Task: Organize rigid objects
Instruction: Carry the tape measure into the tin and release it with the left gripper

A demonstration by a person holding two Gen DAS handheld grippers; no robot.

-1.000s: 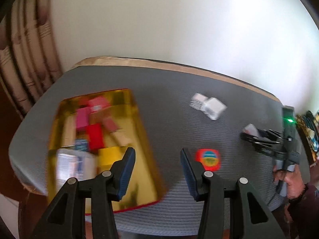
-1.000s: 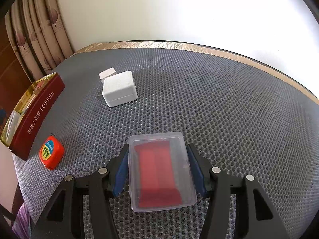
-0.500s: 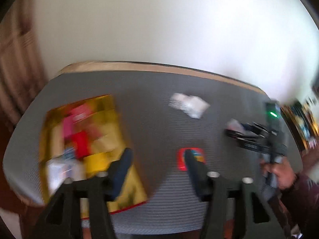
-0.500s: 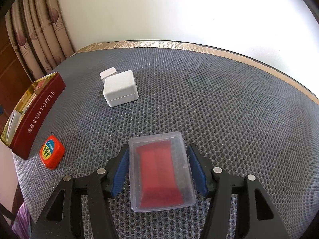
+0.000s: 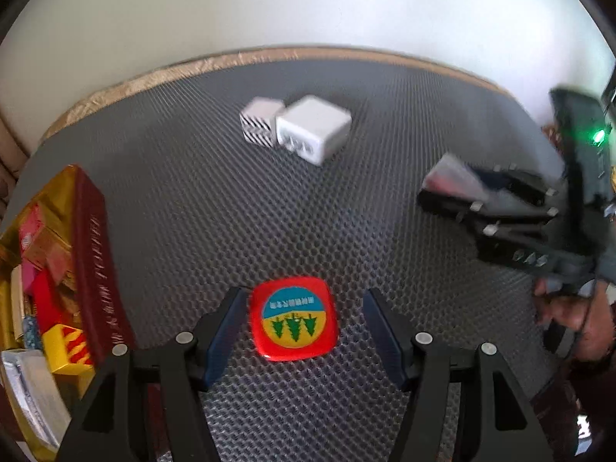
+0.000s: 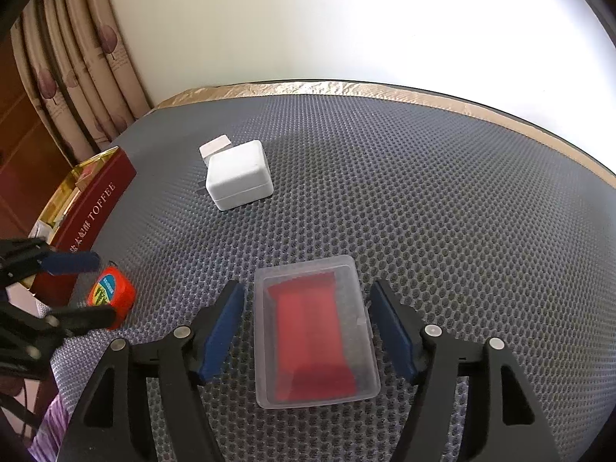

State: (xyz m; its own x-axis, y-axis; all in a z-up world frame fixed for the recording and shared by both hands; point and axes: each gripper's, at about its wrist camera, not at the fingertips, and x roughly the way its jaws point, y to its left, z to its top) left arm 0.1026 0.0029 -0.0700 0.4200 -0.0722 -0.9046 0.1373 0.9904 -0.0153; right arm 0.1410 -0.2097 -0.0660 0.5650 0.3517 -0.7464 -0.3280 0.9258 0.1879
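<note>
Two grippers, two targets on the grey mesh table (image 6: 442,192): my left gripper (image 5: 300,327) stands with jaws apart around the red tape measure (image 5: 294,321), touching neither side of it, while my right gripper (image 6: 308,327) brackets the clear plastic case (image 6: 313,331) the same way, a gap showing on both flanks. Both items look rigid and light. I judge the tape measure's glossy domed face slippery, so its flat side walls are the place to pinch; the case's thin walls may flex, so I would squeeze across its long edges near the middle. White charger (image 6: 238,179) and a small striped box (image 5: 260,121) sit touching, well apart from both. The toffee tin (image 6: 96,200) at the table's left edge is cut off; its contents blur together, and the case's red insert cannot be identified.
</note>
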